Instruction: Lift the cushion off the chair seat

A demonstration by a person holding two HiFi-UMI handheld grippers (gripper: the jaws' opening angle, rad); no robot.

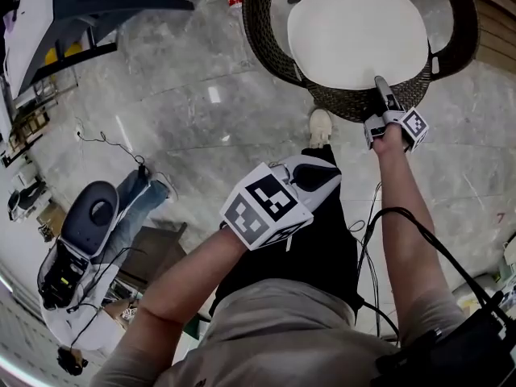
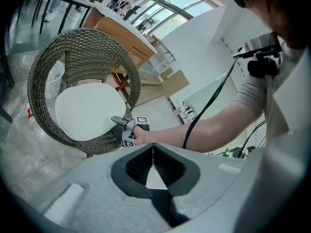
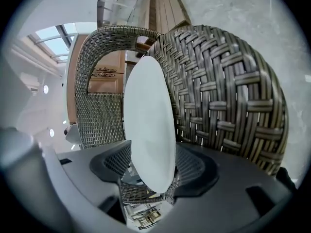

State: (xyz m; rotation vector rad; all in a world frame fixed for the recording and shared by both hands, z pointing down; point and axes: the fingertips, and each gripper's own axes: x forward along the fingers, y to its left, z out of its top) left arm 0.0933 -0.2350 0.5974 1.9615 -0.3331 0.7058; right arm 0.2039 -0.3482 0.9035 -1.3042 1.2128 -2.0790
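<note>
The right gripper (image 1: pixel 380 85) is holding its fingers apart around the cushion's (image 1: pixel 355 35) front edge on the chair (image 1: pixel 262 39). It should be biting deep before lifting. The left gripper's (image 2: pixel 153 154) fingers are resting together, empty.

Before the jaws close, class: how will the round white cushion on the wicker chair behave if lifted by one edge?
Probably light: the round white cushion looks thin and rests flat on the woven wicker chair. Gripped at one edge it may droop. Its smooth cover might slip.
</note>
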